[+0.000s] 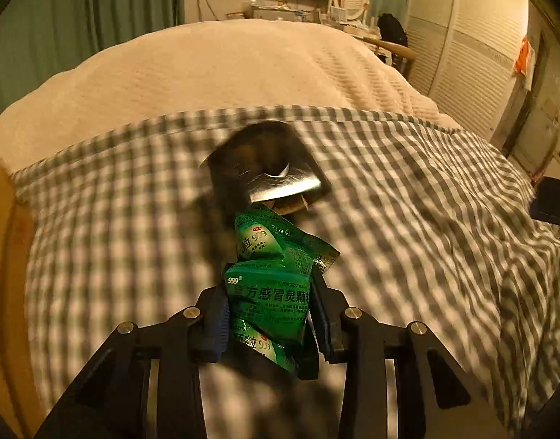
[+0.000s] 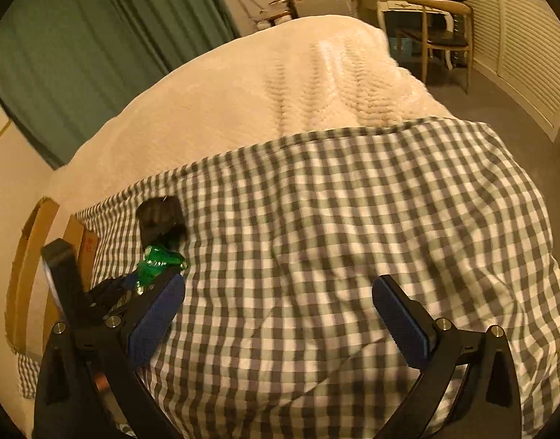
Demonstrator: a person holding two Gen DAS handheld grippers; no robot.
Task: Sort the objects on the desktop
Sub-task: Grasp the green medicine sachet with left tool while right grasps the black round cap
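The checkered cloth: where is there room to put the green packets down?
Most of the checkered cloth is bare: the wide patch between the dark box and the cloth's right edge, ahead of the open right gripper. It is crowded near the cardboard box, where the left gripper holds the green packets.

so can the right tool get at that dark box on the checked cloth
Probably yes. The right tool is open and holds nothing, and bare checked cloth lies ahead of it. The dark box sits off to its left, though, with the left tool's green packets close by.
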